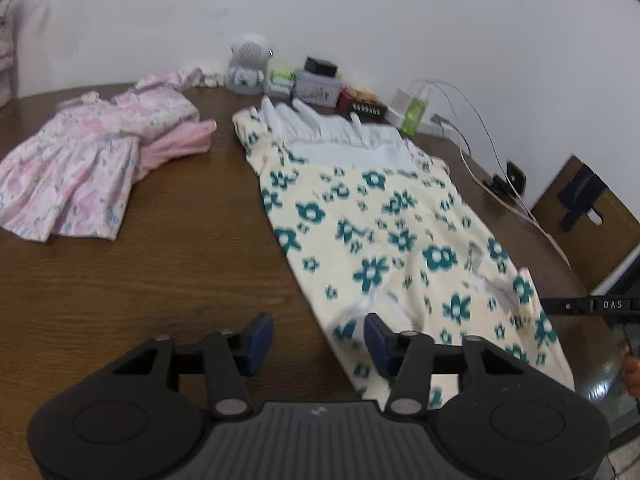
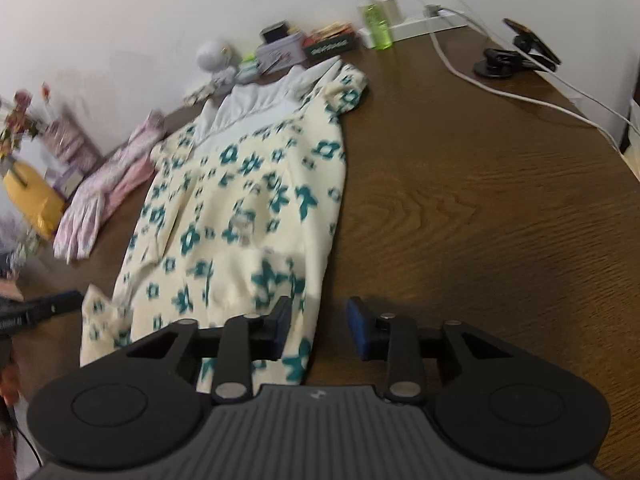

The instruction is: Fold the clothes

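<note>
The floral dress [image 1: 372, 216] lies spread on the bench [image 1: 160, 272], long axis running from collar at the wall to hem beneath both tongs, left tongs [image 1: 319, 340] and right tongs [image 2: 319, 328] released, straddling opposite hem corners.

The letters "DAS" stand in white on the black bar of the right tool [image 1: 592, 306], seen at the right edge of the left wrist view. No other writing (tins and boxes included) can be read.
</note>
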A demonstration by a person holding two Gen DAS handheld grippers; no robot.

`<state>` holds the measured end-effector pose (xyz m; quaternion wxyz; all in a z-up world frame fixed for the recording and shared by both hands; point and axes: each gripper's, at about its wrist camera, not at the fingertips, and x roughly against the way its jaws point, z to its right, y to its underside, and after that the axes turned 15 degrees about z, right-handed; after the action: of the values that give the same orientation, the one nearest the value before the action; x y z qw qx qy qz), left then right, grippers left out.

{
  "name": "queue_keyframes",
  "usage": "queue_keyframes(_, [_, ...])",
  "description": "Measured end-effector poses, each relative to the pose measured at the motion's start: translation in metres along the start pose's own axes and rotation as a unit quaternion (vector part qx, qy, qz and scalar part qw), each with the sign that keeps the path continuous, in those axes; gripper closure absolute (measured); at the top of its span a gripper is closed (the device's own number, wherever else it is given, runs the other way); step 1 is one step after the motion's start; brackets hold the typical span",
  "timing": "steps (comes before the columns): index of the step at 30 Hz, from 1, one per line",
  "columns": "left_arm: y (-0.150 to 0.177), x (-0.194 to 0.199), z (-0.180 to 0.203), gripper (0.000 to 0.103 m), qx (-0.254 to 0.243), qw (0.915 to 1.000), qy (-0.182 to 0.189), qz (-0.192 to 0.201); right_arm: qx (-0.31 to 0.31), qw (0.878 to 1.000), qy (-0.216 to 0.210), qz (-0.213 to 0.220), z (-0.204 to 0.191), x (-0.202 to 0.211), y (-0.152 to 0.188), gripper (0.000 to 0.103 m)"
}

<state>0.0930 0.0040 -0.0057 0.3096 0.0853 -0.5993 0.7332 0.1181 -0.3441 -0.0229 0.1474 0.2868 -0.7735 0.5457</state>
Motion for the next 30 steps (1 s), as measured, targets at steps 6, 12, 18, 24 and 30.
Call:
queue_keyframes(6, [0.006,-0.015,0.01,0.071,0.002,0.9987,0.045,-0.023,0.006,1.0,-0.028,-0.004,-0.012,-0.008,0.003,0.074])
queue_keyframes(12, [0.008,-0.034,0.027,0.071,-0.01,0.997,0.065,-0.04,0.028,0.999,-0.032,-0.018,-0.027,-0.021,0.001,0.074])
queue_keyframes(18, [0.01,-0.04,0.034,0.071,-0.026,0.9967,0.062,-0.044,0.061,0.997,-0.04,-0.013,-0.04,-0.021,-0.002,0.073])
queue_keyframes(24, [0.01,-0.041,0.043,0.07,-0.058,0.9956,0.057,-0.047,0.097,0.994,-0.03,-0.03,-0.047,-0.029,0.0,0.073])
queue_keyframes(30, [0.011,-0.042,0.048,0.07,-0.079,0.9944,0.052,-0.048,0.142,0.989,-0.027,-0.019,-0.055,-0.031,0.002,0.072])
